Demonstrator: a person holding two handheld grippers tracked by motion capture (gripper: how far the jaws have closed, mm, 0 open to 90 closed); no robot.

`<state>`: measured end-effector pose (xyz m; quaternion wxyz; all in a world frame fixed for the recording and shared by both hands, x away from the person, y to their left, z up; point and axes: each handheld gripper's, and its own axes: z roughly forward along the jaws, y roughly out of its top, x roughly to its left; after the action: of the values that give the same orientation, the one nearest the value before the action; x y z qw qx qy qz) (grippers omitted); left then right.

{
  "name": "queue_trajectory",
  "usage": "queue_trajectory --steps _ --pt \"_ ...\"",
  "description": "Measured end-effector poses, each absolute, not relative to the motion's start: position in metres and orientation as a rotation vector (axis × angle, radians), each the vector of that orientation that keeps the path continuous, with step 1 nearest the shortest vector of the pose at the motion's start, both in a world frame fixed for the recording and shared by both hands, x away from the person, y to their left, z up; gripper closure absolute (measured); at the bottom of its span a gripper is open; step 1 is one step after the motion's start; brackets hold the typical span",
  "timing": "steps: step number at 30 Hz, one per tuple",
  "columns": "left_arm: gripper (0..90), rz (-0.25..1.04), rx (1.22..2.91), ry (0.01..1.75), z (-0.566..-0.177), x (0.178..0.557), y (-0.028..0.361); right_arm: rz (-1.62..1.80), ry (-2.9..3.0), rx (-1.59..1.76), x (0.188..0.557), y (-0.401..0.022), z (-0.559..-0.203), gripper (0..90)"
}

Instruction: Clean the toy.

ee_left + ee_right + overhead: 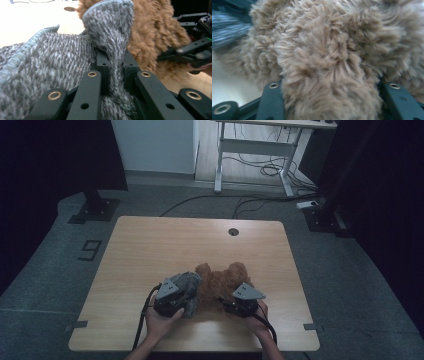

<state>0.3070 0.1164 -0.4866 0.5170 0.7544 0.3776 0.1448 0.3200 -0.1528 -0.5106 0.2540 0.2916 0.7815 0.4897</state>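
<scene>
A brown plush toy [220, 280] lies on the wooden table [150, 245] near its front edge. A grey knitted garment [187, 282] sits against the toy's left side. My left gripper [192, 292] is shut on a fold of this knit [62, 57], which is pinched between its jaws [115, 60]. My right gripper [222, 300] comes in from the right and is shut on a thick lump of the toy's fur [329, 57], which fills the gap between its jaws [332, 87]. The left gripper view shows the toy [155, 32] with the right gripper [167, 53] beside it.
A round cable hole [233, 231] sits near the table's far edge. Beyond the table stand a white desk frame [255, 150] with loose cables on the floor, and black stand bases at left [92, 210] and right [320, 217].
</scene>
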Motion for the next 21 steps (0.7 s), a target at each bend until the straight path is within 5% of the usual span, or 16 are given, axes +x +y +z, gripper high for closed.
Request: queue_trajectory --steps 13,21 --pt "78.9 0.315 1.786 0.915 -0.463 0.321 0.106 1.394 2.027 0.789 0.332 -0.164 -0.526 43.6" --pt "78.7 0.363 1.875 0.756 -0.414 0.331 0.035 1.425 2.033 0.793 0.326 -0.168 -0.529 39.5"
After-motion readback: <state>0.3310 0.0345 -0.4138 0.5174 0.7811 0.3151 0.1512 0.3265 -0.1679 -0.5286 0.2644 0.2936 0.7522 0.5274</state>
